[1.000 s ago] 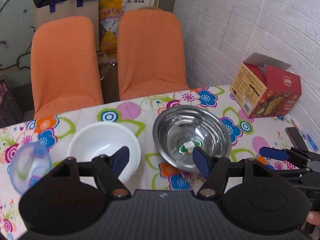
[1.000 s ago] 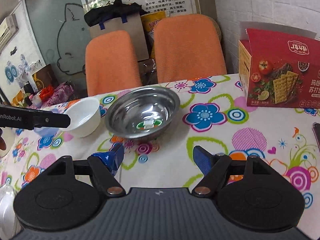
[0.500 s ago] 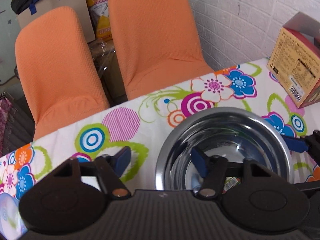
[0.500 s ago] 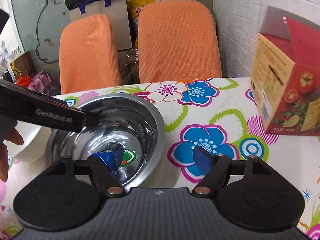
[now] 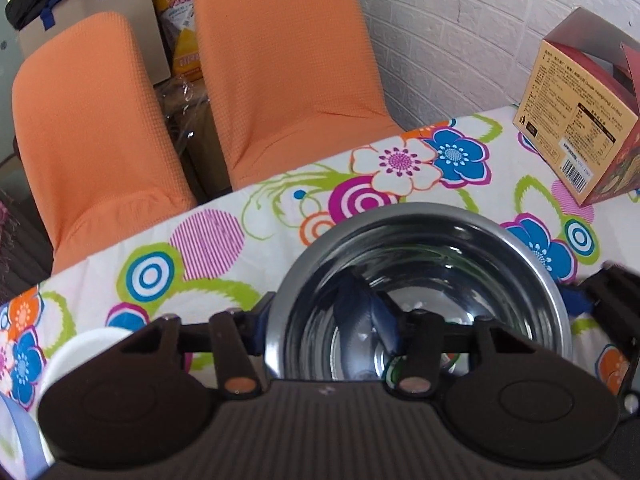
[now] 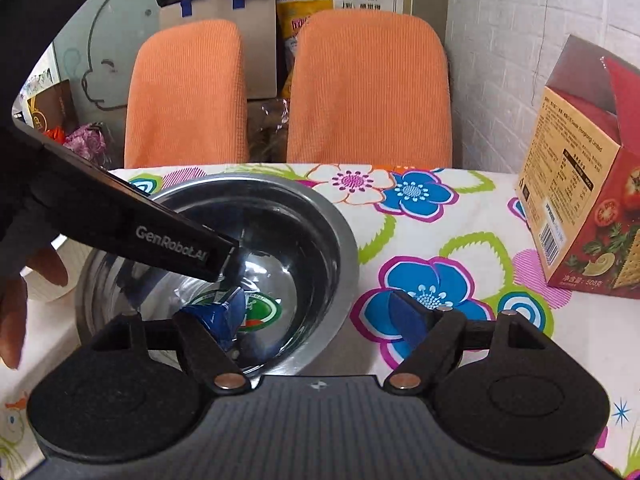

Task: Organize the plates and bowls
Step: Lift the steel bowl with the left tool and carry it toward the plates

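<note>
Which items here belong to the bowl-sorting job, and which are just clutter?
Job items:
- steel bowl
- white bowl

Just lying about:
- cracker box
- orange chairs
- cardboard box behind them

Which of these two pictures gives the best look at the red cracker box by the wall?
The right wrist view. There the red cardboard cracker box shows its label side, barcode and part of the tomato-and-cracker front, with its open flap. The left wrist view shows the same box at the frame's edge, mostly its tan label side, with the front barely visible.
</note>
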